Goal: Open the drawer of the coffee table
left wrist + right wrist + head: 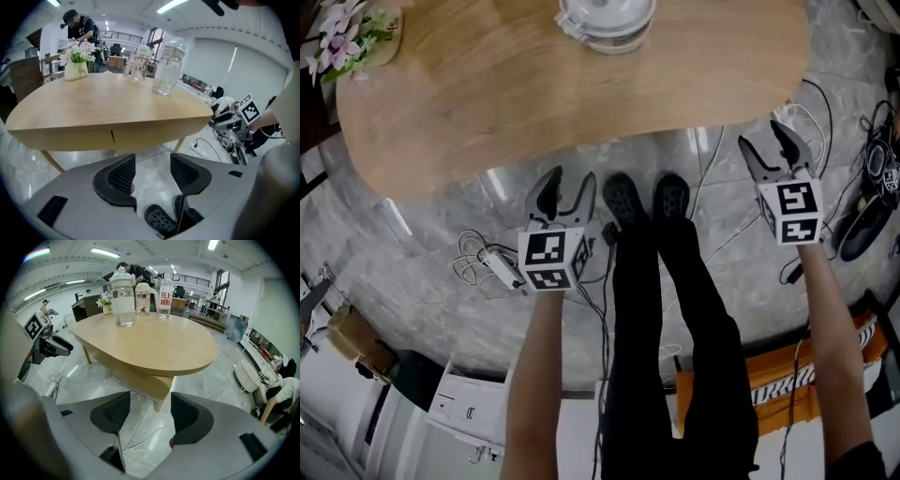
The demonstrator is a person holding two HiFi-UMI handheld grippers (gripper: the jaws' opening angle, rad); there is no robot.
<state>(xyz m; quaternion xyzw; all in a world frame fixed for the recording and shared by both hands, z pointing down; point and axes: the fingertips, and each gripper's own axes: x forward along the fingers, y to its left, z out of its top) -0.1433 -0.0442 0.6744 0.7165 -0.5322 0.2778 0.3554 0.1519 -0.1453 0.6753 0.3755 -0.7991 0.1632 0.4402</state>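
**Both grippers open short of the coffee table, drawer shut**

A grey marble floor (431, 234) is seen under and around the coffee table (581, 94). The table is a rounded, light wooden one on slanted legs, and its top fills the upper part of the head view.

The drawer (154, 135) is located in the apron under the table's near edge. It is read as the panel beside a vertical seam (113, 136) and sits flush with the apron. In the head view it is hidden by the overhanging top.

The person's dark-trousered legs (656, 328) are noted in front of the table's near edge. The shoes (623, 199) rest just short of that edge, between the two tools.

The left gripper (572, 178) is held low before the middle of the near edge. Its jaws stand apart, and only floor is seen between them. The right gripper (764, 141) is held off the table's right end. Its jaws are spread wide with nothing between them. Neither tool touches the table.

On the table top, a lidded glass jar (605, 23) stands near the far edge. A bottle with a red label (164, 298) stands near it, and a flower pot (347, 42) stands at the left end.

On the floor, a white power strip (502, 267) with looped cables (469, 253) lies left of the left gripper. More cables (712, 178) trail under the table's right end.
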